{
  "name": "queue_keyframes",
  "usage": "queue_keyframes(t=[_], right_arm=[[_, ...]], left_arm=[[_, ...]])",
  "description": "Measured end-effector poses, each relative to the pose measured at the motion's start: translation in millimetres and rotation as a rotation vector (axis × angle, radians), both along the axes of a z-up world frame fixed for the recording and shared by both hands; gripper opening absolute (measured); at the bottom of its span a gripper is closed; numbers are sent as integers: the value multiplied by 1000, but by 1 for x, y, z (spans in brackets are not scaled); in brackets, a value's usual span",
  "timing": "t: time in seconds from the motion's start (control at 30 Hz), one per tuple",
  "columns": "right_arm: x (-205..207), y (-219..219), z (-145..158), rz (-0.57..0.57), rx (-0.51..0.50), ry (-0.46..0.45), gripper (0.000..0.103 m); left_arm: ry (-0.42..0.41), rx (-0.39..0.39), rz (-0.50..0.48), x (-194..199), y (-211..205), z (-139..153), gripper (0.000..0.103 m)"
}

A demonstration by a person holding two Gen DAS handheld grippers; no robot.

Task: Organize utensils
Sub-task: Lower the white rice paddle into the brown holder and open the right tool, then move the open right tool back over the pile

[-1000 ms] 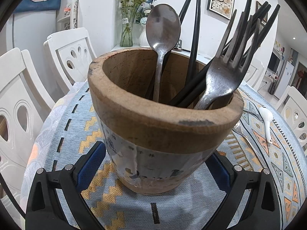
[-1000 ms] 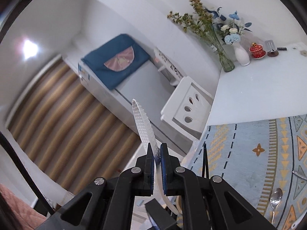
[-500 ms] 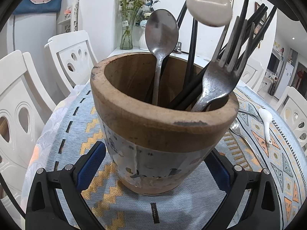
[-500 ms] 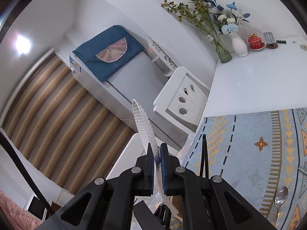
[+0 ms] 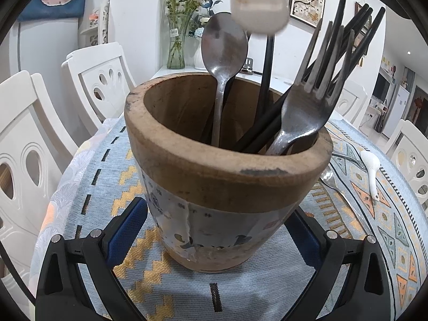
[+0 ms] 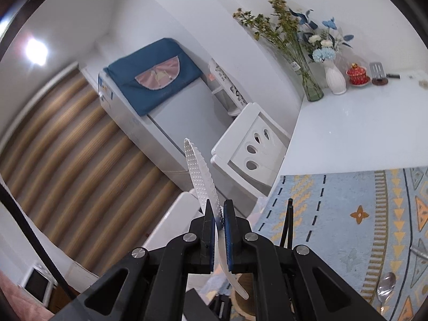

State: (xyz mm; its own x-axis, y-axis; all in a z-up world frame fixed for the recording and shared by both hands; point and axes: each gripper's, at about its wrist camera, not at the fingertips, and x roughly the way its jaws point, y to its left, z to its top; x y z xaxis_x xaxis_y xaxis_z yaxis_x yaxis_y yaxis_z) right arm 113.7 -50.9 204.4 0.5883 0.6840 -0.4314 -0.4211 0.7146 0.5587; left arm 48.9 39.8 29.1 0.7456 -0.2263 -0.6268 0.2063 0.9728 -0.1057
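Observation:
A wooden utensil holder [image 5: 227, 179] stands on the patterned tablecloth, with a metal spoon [image 5: 223, 45], a metal fork [image 5: 305, 109] and several black chopsticks [image 5: 267, 61] upright in it. My left gripper [image 5: 219, 210] spans its lower part, a blue pad against each side. My right gripper [image 6: 219, 214] is shut on a white dotted rice paddle [image 6: 200, 176], blade up. In the left wrist view the paddle's handle end [image 5: 259, 2] hangs just above the holder's mouth, beside the spoon's bowl.
A white ceramic spoon [image 5: 370, 165] and a metal spoon [image 5: 329, 179] lie on the cloth to the holder's right. White chairs [image 5: 101, 80] ring the table. A glass vase of flowers [image 6: 310, 85] and a red cup [image 6: 357, 76] stand on the white counter beyond.
The paddle's white handle has come into the left wrist view from above and sunk toward the holder's mouth. The holder and left gripper have stayed put.

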Motion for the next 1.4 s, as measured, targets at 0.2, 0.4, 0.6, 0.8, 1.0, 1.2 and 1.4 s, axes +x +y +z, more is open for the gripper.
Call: queue_keyframes(t=[0.2, 0.4, 0.6, 0.8, 1.0, 1.2, 1.4], right_arm=[[-4, 5, -17, 0, -5, 10, 6], [-6, 6, -21, 19, -36, 28, 7], [-5, 7, -21, 16, -36, 39, 7], [-2, 5, -26, 22, -22, 81, 9], [-2, 7, -28, 30, -35, 110, 12], [-6, 7, -27, 19, -46, 93, 17], [-11, -9, -14, -8, 0, 85, 18]], left_arm=[[1, -3, -1, 1, 2, 0, 101], [6, -3, -2, 1, 2, -1, 101], [5, -3, -2, 1, 2, -1, 101], [5, -3, -2, 1, 2, -1, 101], [8, -7, -4, 1, 1, -1, 101], [12, -9, -3, 1, 0, -2, 101], [13, -9, -4, 1, -1, -2, 101]])
